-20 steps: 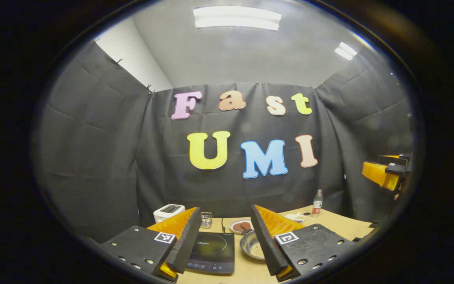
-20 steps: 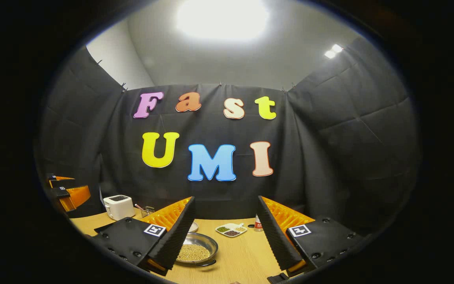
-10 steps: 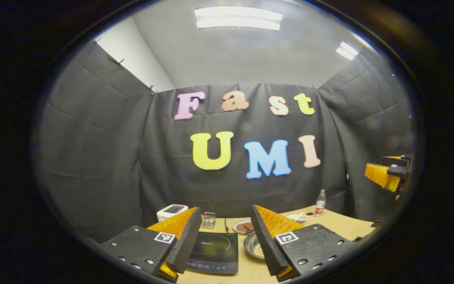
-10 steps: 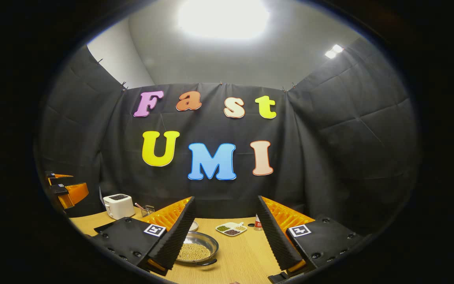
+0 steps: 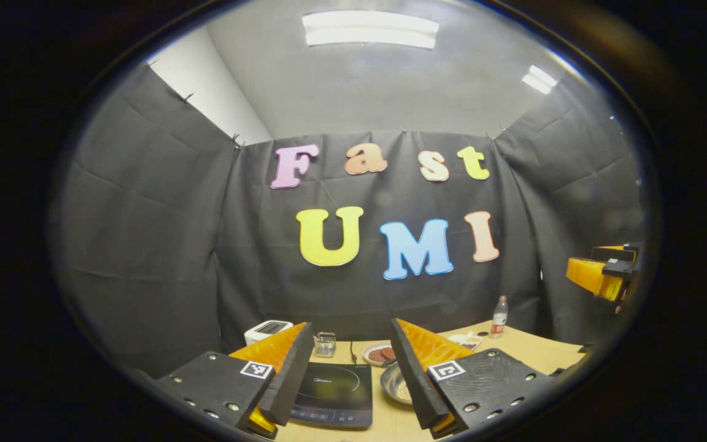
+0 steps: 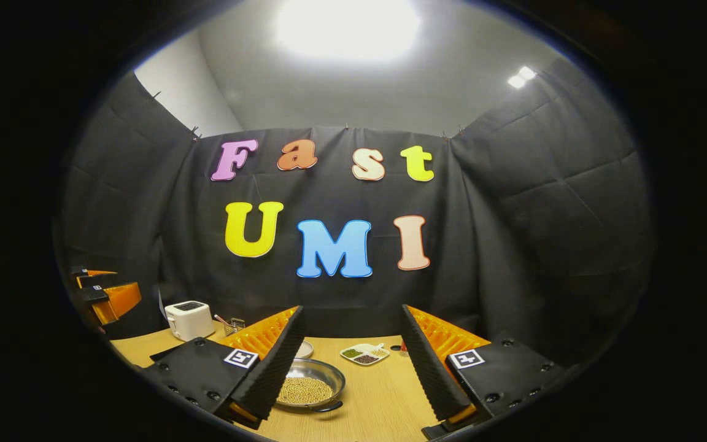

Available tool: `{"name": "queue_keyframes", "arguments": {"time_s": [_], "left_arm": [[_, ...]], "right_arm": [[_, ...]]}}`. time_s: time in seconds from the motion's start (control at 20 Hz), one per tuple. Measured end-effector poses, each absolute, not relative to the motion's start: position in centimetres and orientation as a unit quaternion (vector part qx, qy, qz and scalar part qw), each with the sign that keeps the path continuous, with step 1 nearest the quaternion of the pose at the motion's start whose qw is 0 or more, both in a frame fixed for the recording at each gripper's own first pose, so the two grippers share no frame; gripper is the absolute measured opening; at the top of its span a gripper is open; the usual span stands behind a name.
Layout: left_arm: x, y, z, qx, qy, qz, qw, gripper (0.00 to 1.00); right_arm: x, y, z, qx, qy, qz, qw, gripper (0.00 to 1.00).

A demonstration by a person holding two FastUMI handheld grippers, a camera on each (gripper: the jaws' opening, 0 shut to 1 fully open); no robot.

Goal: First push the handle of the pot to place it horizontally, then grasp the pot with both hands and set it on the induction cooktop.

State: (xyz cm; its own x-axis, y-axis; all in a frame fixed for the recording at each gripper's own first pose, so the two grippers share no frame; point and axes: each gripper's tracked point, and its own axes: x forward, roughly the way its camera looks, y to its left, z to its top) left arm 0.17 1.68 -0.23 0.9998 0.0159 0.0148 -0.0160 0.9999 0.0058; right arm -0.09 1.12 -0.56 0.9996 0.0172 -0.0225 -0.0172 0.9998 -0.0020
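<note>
Pot [image 6: 310, 388] handle toward camera

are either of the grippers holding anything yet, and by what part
Nothing is held. The left gripper and right gripper are both open above the table, away from the pot.

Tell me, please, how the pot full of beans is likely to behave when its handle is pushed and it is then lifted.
The pot looks like rigid metal, so it should probably pivot or slide on the smooth wooden table rather than flex. It is shallow and wide, so tipping seems unlikely. The loose beans inside could shift or spill if it tilts, and likely add weight.
</note>
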Motion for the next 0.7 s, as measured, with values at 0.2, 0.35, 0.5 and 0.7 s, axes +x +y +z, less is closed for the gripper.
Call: {"name": "queue_keyframes", "arguments": {"time_s": [0.2,0.35,0.5,0.7], "left_arm": [[-0.1,2.2,-0.4,0.002,-0.007,0.012,1.000,0.74],[-0.1,2.5,-0.3,0.004,-0.008,0.013,1.000,0.74],[-0.2,2.6,-0.2,0.007,-0.010,0.014,1.000,0.74],[-0.3,3.1,-0.2,0.008,-0.012,0.015,1.000,0.74]], "right_arm": [[-0.1,1.4,-0.8,-0.001,0.016,0.011,1.000,0.96],[-0.2,1.5,-1.0,0.000,0.021,0.012,1.000,0.92],[-0.2,1.9,-1.2,0.001,0.025,0.015,1.000,0.85],[-0.3,2.2,-1.2,0.002,0.025,0.017,1.000,0.70]]}}
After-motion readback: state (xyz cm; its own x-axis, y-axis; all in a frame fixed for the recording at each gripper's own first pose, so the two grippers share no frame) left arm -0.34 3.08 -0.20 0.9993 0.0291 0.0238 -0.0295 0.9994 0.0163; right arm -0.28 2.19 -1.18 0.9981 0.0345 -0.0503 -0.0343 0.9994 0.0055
